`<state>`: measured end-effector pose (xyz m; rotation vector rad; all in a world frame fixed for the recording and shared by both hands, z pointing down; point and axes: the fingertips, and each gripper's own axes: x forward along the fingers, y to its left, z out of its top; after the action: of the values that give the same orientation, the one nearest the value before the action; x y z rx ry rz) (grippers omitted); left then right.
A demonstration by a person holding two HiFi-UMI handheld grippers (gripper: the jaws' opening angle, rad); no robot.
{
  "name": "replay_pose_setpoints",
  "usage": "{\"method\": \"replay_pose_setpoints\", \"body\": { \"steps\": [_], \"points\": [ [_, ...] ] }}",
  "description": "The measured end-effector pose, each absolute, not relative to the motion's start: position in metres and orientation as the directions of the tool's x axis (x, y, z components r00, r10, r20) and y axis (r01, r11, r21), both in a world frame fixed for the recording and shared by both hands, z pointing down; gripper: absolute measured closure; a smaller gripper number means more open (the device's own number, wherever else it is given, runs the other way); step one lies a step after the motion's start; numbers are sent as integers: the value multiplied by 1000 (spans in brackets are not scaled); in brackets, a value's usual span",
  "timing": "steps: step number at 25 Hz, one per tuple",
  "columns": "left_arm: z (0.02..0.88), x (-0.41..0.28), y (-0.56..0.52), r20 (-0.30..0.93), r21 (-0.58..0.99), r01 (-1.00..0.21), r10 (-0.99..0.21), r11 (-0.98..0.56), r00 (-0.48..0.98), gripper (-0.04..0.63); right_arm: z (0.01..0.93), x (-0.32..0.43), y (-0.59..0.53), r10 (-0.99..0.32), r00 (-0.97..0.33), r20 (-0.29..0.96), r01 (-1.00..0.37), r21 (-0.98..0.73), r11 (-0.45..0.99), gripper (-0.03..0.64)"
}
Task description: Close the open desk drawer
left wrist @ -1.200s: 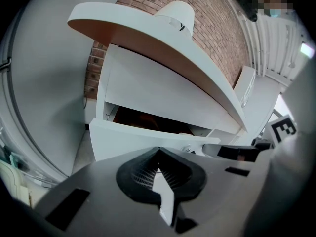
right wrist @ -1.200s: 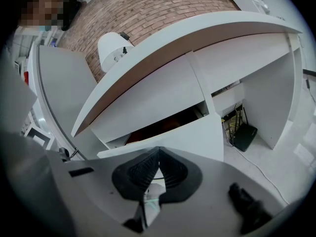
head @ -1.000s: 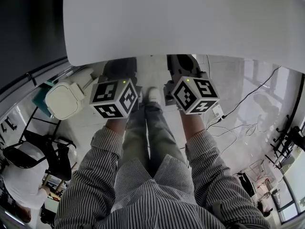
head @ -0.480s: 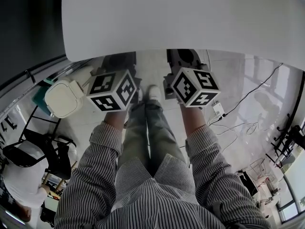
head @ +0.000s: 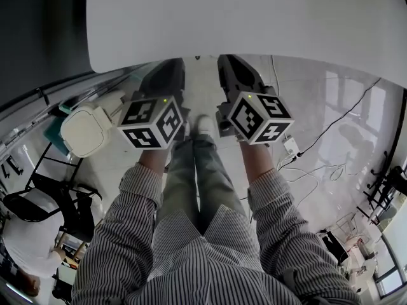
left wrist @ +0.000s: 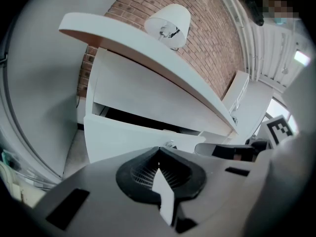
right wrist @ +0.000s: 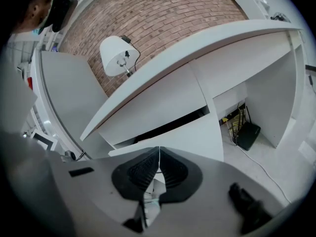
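Okay, both tools are pressed together with nothing between them: the left gripper (left wrist: 158,159) shows its black ribbed pads meeting in one thin seam, and the right gripper (right wrist: 159,158) looks the same. The drawer (left wrist: 126,137) is a flat, smooth white slab straight ahead of both, pulled out of the desk, with a dark slot open above its front. A small shiny knob-like bit (left wrist: 170,144) sits on the drawer front just above the left gripper's tips; whether they touch it cannot be told. The desk top (head: 254,24) is a plain matte white board with a thin edge. A lamp (left wrist: 170,19) with a white cone shade stands on it against a red brick wall (right wrist: 158,14). A black box (right wrist: 247,132) with cables lies under the desk at the right. In the head view the black-and-white marker cubes (head: 152,122) are side by side over a glossy tiled floor (head: 331,107), held by arms in striped sleeves (head: 127,234).
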<state>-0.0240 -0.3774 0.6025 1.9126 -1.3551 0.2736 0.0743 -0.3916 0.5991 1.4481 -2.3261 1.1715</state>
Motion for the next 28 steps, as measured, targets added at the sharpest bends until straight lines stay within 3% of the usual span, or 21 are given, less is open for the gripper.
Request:
{"method": "replay_pose_setpoints", "body": {
  "steps": [28],
  "points": [
    [405, -13, -291, 418, 385, -874, -788, -297, 452, 583, 393, 80, -298, -764, -547, 343, -803, -472, 364, 600]
  ]
}}
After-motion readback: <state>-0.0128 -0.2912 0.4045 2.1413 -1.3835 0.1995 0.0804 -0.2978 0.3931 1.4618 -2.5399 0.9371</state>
